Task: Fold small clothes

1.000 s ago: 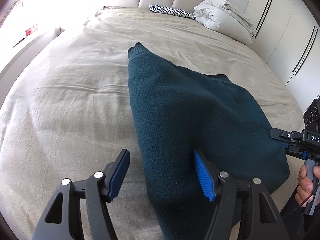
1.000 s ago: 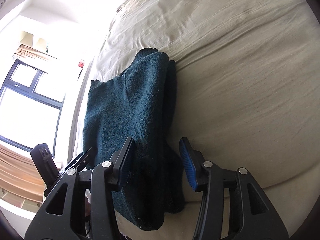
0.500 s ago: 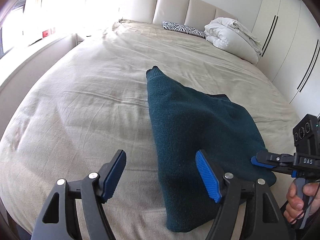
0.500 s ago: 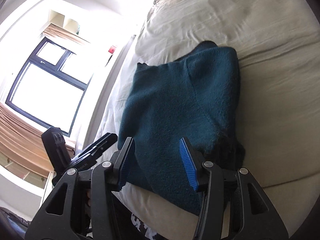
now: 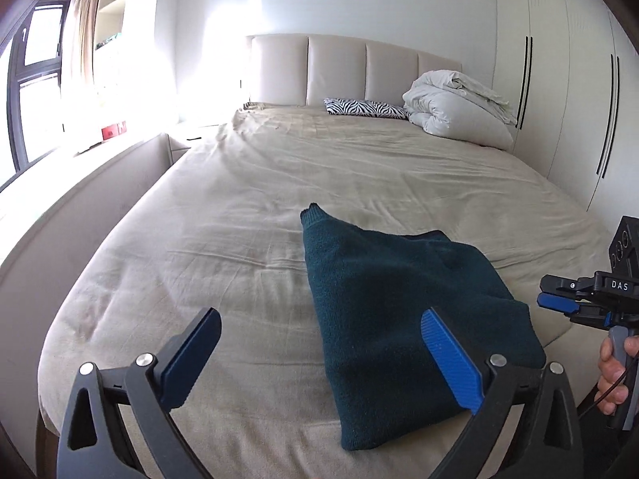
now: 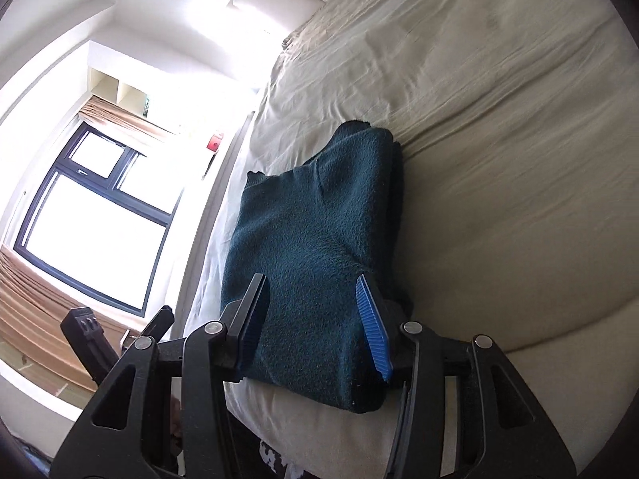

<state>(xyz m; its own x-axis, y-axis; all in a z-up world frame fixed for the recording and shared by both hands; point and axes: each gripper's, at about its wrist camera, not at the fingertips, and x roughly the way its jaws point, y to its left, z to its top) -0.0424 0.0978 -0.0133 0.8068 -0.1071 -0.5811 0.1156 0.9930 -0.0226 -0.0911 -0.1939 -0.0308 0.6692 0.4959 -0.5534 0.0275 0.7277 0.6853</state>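
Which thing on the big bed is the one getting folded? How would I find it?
Find the wide beige bed with the padded headboard. The folded sweater lies near its foot end. It is dark teal and fuzzy, unlike the white duvet and zebra pillow.

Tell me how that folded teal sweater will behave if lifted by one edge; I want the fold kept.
The teal sweater looks soft and thick-knit, so it would likely sag and unfold. Its fuzzy surface should grip rather than slip. Lying flat on the bed, it probably won't roll or tip when pushed, only bunch.
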